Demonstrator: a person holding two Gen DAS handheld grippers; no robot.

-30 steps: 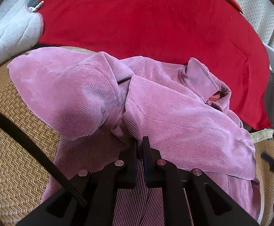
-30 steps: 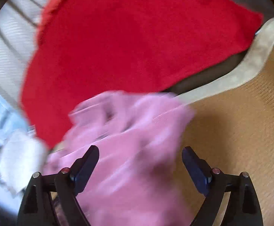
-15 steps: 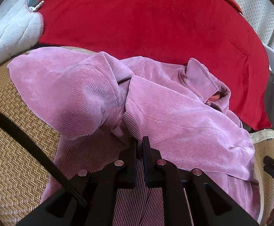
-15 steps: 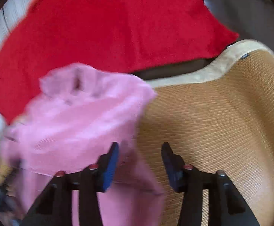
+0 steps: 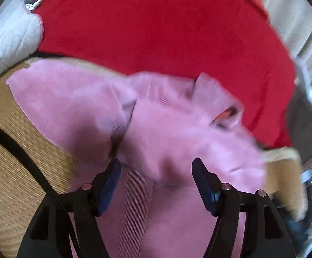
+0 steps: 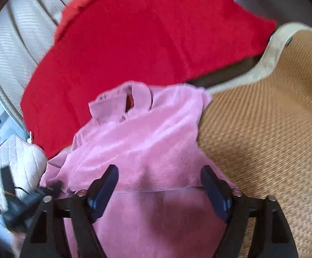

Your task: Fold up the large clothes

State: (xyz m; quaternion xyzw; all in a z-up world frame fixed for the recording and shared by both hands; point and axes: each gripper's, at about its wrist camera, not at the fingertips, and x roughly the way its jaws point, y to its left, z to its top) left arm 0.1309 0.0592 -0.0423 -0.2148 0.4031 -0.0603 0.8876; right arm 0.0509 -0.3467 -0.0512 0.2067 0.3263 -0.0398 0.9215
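A pink corduroy garment (image 5: 177,133) lies rumpled and partly folded on a woven straw mat (image 5: 12,172); its collar (image 5: 226,111) points toward the red blanket. My left gripper (image 5: 156,172) is open just above the garment's lower part, holding nothing. In the right wrist view the same garment (image 6: 138,142) lies on the mat (image 6: 274,139), collar (image 6: 130,101) at the far end. My right gripper (image 6: 159,179) is open over the garment's near fold, empty. Both views are motion-blurred.
A red blanket (image 5: 156,28) covers the area behind the garment, also in the right wrist view (image 6: 147,38). A white quilted cushion (image 5: 7,34) sits at the left. A black cable (image 5: 20,157) crosses the mat. The left gripper's body (image 6: 25,204) shows at lower left.
My left gripper has opened and let go of the pink garment. My right gripper, which had narrowed, has opened wide again and swung back over the garment.
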